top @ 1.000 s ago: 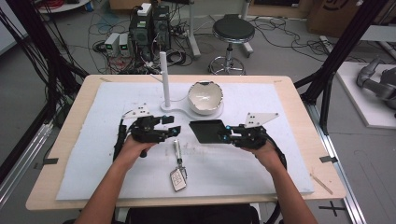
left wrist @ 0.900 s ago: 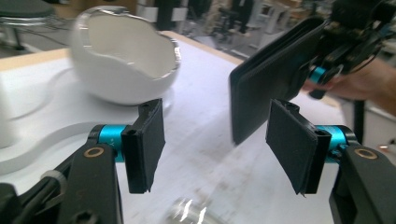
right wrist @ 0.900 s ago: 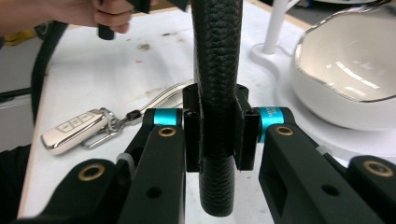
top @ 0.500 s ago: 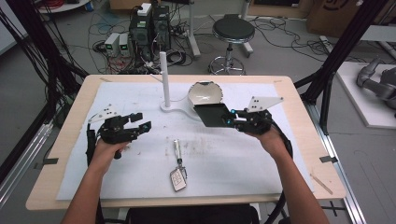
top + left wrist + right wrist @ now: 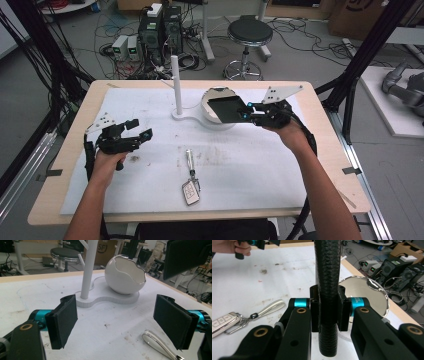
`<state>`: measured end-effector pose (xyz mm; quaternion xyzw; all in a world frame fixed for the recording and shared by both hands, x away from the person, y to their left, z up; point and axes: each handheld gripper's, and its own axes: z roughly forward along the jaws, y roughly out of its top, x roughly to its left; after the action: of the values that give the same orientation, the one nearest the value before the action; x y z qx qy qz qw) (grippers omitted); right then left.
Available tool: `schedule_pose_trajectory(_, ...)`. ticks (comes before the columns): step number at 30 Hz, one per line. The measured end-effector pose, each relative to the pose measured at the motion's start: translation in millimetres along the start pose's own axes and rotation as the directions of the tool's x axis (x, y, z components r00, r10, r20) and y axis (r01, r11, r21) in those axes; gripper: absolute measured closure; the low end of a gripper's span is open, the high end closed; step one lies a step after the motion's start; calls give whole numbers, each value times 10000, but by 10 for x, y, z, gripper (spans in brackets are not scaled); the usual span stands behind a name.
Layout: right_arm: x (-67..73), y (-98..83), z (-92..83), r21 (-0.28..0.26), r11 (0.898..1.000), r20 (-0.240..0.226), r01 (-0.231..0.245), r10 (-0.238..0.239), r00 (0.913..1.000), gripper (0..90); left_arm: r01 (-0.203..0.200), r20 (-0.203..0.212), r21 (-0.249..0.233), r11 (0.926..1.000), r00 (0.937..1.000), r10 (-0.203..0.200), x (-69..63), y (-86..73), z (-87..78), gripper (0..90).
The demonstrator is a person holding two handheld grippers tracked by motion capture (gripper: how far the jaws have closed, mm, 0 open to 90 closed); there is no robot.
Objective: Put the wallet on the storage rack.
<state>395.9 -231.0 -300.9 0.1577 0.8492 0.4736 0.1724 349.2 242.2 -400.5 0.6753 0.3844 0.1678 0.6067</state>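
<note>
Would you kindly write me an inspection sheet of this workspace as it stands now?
Surface: wooden table under a white sheet with brownish stains near the middle.
Job's things: black wallet held over the egg-shaped white bowl, which sits on a white stand with an upright post.
Clutter: car key with strap lying flat on the sheet.
Grippers: left gripper has just been opening, nothing between its jaws; right gripper shut on the wallet.
Cables: one trails from each gripper; tangles lie on the floor behind.
Surroundings: round stool, computer tower, black frame struts.
</note>
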Motion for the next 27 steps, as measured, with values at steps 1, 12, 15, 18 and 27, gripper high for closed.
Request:
schedule_pose_trajectory(1, -31, 10, 9, -6, 10000, 93, 26, -26, 10000, 784, 23, 16, 58, 10000, 10000, -23, 5, -15, 5, 197)
schedule_pose_trajectory(12, -208, 68, 95, 526, 9986, 801, 12, -54, 9968, 784, 172, 63, 170, 9997, 9998, -173, 8, -51, 49, 202)
schedule_pose_trajectory(15, -238, 98, 120, 540, 9985, 915, 88, -137, 9957, 783, 242, 95, 123, 9996, 9997, -243, 15, -58, 56, 202)
schedule_pose_trajectory(18, -287, 155, 195, 1025, 9944, 1153, 253, -371, 9926, 783, 363, 127, 82, 9993, 9993, -364, 22, -65, 61, 202)
schedule_pose_trajectory(27, -356, 209, 400, 1700, 9834, 1455, 628, -880, 9854, 782, 569, 249, -58, 9984, 9981, -567, 39, -69, 58, 202)
